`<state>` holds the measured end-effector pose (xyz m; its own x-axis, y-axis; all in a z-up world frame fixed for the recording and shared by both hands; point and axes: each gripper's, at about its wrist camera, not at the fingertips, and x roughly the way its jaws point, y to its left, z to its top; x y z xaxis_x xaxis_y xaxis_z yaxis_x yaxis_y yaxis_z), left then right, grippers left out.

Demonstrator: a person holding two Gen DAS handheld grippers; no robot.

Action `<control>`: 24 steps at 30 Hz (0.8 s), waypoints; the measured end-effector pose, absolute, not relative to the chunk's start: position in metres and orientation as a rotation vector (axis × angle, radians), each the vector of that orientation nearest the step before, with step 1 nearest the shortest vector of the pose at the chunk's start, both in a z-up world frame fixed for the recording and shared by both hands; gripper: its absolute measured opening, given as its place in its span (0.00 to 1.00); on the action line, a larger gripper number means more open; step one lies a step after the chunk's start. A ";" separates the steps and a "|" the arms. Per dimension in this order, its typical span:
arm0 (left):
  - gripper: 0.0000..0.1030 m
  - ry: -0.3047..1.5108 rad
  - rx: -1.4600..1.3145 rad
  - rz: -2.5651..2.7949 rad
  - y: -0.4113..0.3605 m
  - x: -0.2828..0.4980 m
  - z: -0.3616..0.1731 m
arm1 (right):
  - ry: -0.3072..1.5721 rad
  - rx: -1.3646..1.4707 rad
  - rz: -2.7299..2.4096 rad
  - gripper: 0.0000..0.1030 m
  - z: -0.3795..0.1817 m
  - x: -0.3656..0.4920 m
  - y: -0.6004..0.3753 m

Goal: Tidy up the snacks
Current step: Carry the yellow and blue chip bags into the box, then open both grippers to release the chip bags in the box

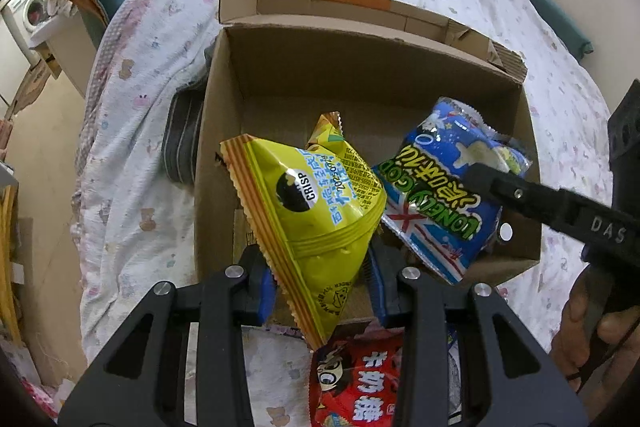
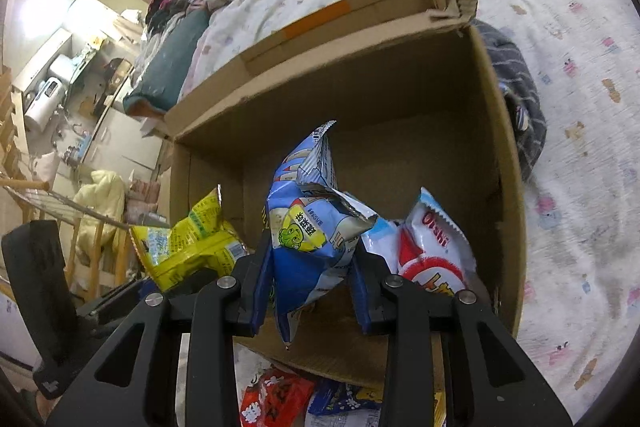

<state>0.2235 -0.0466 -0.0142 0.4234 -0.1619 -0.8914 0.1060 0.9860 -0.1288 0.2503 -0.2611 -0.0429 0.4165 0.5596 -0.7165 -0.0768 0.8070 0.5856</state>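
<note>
An open cardboard box (image 1: 360, 67) stands on a bed. My left gripper (image 1: 320, 257) is shut on a yellow crisp bag (image 1: 316, 203), which hangs over the box's near left corner. My right gripper (image 2: 312, 267) is shut on a blue snack bag (image 2: 308, 227) and holds it over the near part of the box (image 2: 400, 87). In the left wrist view that blue bag (image 1: 440, 195) hangs to the right of the yellow one, with one right finger (image 1: 520, 193) across it. A white and red Oishi bag (image 2: 432, 247) shows just right of the blue bag, apparently inside the box.
More snack bags lie on the flowery bedsheet (image 1: 152, 87) before the box, among them a red one (image 1: 360, 383) and a blue one (image 2: 344, 399). A dark striped cloth (image 2: 520, 99) lies against the box's side. A hand (image 1: 592, 327) holds the right gripper. Bedding is piled behind the box.
</note>
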 end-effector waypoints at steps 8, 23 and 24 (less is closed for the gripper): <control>0.32 1.117 -0.040 -0.157 -0.046 0.224 -0.012 | 1.083 0.479 0.439 0.35 -0.048 0.247 -0.251; 0.34 1.083 -0.049 -0.170 -0.046 0.224 -0.006 | 1.020 0.485 0.447 0.37 -0.040 0.242 -0.254; 0.34 1.082 -0.052 -0.173 -0.046 0.223 -0.006 | 1.019 0.487 0.448 0.37 -0.040 0.242 -0.254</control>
